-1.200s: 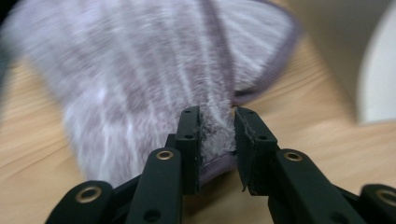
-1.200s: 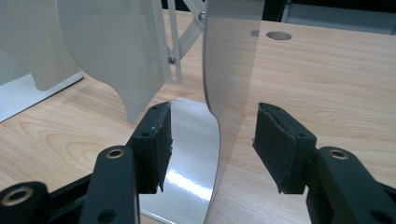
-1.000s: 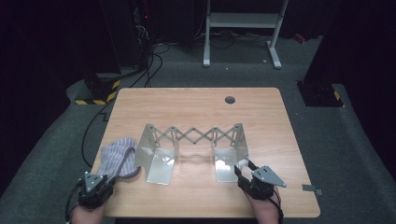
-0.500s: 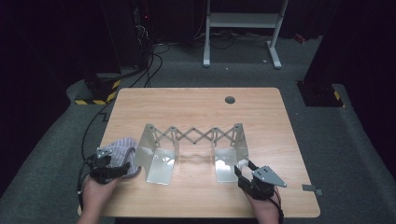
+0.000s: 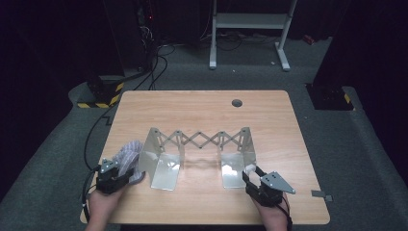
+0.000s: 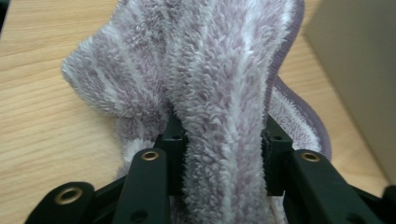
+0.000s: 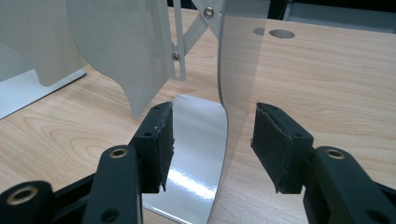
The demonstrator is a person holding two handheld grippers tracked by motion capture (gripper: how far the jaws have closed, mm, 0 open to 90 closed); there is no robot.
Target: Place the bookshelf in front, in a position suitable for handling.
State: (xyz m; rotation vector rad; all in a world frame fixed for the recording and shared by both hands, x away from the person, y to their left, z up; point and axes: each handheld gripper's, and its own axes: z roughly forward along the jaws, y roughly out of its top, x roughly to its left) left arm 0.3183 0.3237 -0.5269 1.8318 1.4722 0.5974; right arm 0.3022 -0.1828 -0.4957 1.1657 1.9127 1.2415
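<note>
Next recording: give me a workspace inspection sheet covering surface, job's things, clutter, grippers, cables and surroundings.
Surface: wooden table with a round grommet hole near its far edge.
Job's things: fluffy lilac striped cloth bunched at the near left; metal expanding rack upright mid-table, scissor links between two end plates.
Clutter: nothing seen on the table.
Grippers: left gripper has just been closing its jaws, and they pinch a fold of the cloth; right gripper open, its jaws either side of the rack's right end plate, pads apart from it.
Cables: black cables across the floor beyond the table's far left; one trails from the left gripper.
Surroundings: grey carpet, white stand behind, dark room.
</note>
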